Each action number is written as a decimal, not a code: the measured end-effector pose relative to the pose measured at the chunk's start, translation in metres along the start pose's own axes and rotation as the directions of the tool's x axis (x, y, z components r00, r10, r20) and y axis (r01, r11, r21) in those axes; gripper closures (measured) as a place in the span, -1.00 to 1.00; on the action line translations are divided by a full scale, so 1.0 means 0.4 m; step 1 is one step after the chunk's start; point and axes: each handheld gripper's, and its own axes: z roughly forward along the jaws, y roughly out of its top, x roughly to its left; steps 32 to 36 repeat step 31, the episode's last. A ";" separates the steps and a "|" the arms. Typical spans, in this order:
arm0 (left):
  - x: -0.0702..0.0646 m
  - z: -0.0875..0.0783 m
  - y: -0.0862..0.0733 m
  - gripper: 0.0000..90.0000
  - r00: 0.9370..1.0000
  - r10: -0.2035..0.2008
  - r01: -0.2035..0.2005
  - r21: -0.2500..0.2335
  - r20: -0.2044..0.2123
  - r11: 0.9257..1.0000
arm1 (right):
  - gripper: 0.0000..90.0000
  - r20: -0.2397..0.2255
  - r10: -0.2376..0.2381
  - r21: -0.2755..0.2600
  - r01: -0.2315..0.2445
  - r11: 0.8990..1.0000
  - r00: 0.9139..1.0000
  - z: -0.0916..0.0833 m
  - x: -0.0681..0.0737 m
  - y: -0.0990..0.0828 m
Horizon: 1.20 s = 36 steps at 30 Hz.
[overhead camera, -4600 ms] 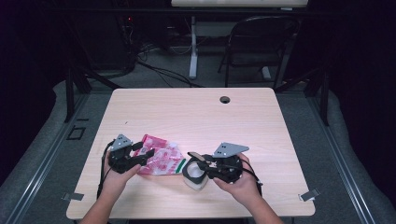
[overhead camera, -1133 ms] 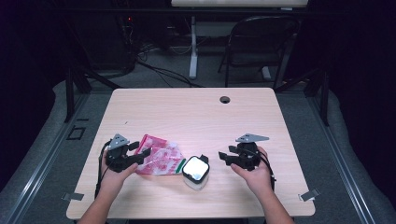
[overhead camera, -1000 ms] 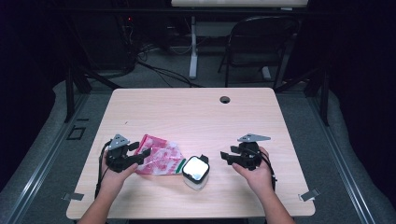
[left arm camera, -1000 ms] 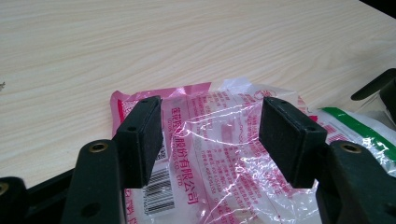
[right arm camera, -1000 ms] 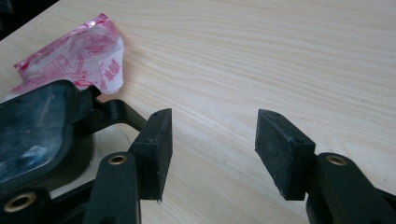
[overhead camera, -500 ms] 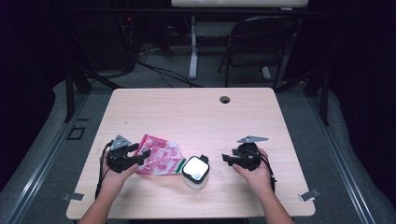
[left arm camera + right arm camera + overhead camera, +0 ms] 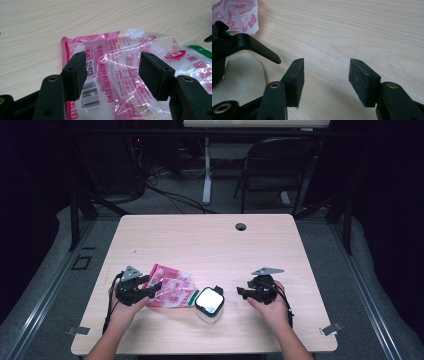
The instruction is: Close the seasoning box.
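The pink bag (image 7: pixel 170 292) is lying at the lower left of the worktop (image 7: pixel 210 240). Left tool (image 7: pixel 112 72) is straddling it, jaws apart; right tool (image 7: pixel 325 80) is idling, also apart. Closing squarely should prevent slipping.

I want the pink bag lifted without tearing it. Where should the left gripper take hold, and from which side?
Probably the sealed left edge of the pink bag, near the barcode, coming in low from the left, where the left gripper already sits with open jaws over the bag. The bag lies flat and crinkled; that edge looks flat and thin, while the middle looks loose and full.
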 end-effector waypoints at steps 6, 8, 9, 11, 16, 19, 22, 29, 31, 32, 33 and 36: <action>-0.001 0.005 -0.003 -0.13 1.000 0.002 -0.002 0.010 -0.001 1.000 | 0.03 -0.001 -0.010 -0.002 0.010 1.000 1.000 0.000 0.007 0.001; -0.001 0.005 -0.003 -0.13 1.000 0.005 -0.005 0.015 -0.001 1.000 | 0.03 -0.005 -0.014 -0.005 0.014 1.000 1.000 0.001 0.008 0.001; -0.001 0.006 -0.004 -0.13 1.000 0.005 -0.005 0.016 -0.001 1.000 | 0.03 -0.002 -0.017 0.001 0.017 1.000 1.000 0.002 0.010 0.000; -0.001 0.007 -0.004 -0.13 1.000 0.006 -0.006 0.017 -0.001 1.000 | 0.03 0.000 -0.017 0.004 0.017 1.000 1.000 0.002 0.011 0.000; -0.001 0.009 -0.005 -0.13 1.000 0.005 -0.005 0.019 -0.003 1.000 | 0.03 -0.005 -0.017 0.006 0.017 1.000 1.000 0.002 0.011 0.001; -0.001 0.009 -0.005 -0.13 1.000 0.005 -0.005 0.020 -0.002 1.000 | 0.03 -0.006 -0.019 0.003 0.019 1.000 1.000 0.004 0.013 0.000; 0.000 0.009 -0.005 -0.13 1.000 0.004 -0.003 0.022 -0.003 1.000 | 0.03 -0.006 -0.018 0.005 0.018 1.000 1.000 0.004 0.014 0.000; 0.014 0.005 -0.005 -0.13 0.999 -0.034 0.034 0.006 -0.003 0.999 | 0.03 -0.008 -0.012 0.002 0.012 1.000 1.000 0.005 0.012 -0.001; 0.018 0.005 -0.004 -0.13 0.999 -0.044 0.044 0.005 -0.002 0.999 | 0.03 -0.008 -0.009 -0.006 0.009 1.000 1.000 0.004 0.011 -0.001; 0.018 0.005 -0.004 -0.13 0.999 -0.044 0.044 0.005 -0.002 0.999 | 0.03 -0.008 -0.009 -0.006 0.009 1.000 1.000 0.004 0.011 -0.001; 0.018 0.005 -0.004 -0.13 0.999 -0.044 0.044 0.005 -0.002 0.999 | 0.03 -0.008 -0.009 -0.006 0.009 1.000 1.000 0.004 0.011 -0.001; 0.018 0.005 -0.004 -0.13 0.999 -0.044 0.044 0.005 -0.002 0.999 | 0.03 -0.008 -0.009 -0.006 0.009 1.000 1.000 0.004 0.011 -0.001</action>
